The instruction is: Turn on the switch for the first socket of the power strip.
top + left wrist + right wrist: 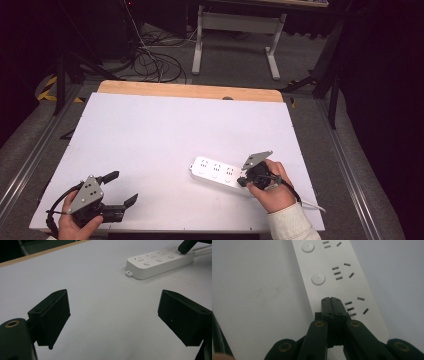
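Two tongs in play. Right tongs (331, 300), lower centre of right gripper view: jaws pressed together, nothing between them, tips down on white plastic three-outlet power strip (342, 277), on its near end beside last socket slots. Round white button (318, 279) sits above tips. In high view, right tongs (243, 181) and strip (212, 170) lie right of centre on white counter (165, 135). Left tongs (122, 187), lower left of high view: jaws spread wide, holding nothing, well apart from strip. Left gripper view: strip (155, 263) at upper right.
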Available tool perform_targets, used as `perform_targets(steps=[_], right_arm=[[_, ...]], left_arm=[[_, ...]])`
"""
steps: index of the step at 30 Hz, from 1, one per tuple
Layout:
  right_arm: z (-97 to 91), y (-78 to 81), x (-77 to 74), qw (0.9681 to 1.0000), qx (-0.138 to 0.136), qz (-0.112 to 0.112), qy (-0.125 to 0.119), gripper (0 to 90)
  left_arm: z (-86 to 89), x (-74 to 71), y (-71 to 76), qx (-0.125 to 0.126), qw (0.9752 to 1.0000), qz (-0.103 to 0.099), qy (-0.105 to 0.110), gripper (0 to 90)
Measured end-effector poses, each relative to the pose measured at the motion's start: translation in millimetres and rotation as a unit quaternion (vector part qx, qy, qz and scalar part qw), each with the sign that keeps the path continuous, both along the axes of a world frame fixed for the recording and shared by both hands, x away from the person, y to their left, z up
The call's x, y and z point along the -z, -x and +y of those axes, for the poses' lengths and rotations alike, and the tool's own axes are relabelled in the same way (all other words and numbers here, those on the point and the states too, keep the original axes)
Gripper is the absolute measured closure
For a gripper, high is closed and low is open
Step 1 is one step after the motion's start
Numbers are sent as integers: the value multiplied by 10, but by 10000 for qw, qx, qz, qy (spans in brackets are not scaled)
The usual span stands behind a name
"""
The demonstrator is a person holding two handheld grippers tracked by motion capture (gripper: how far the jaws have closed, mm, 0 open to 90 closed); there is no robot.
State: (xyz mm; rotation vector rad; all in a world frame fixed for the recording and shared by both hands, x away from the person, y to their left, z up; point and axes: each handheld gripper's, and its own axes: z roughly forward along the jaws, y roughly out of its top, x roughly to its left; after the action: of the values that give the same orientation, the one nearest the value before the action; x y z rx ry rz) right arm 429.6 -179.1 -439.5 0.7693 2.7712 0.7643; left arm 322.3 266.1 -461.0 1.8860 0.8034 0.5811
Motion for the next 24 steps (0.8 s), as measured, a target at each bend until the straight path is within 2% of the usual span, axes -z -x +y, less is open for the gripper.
perform_targets(steps=[21, 24], right_arm=[[-3, -1, 7, 10000, 14, 24, 0, 900], [-13, 1, 14, 9999, 35, 103, -63, 900]], left_arm=[[1, -1, 2, 2, 10000, -3, 12, 115], [2, -2, 3, 0, 10000, -6, 17, 115]])
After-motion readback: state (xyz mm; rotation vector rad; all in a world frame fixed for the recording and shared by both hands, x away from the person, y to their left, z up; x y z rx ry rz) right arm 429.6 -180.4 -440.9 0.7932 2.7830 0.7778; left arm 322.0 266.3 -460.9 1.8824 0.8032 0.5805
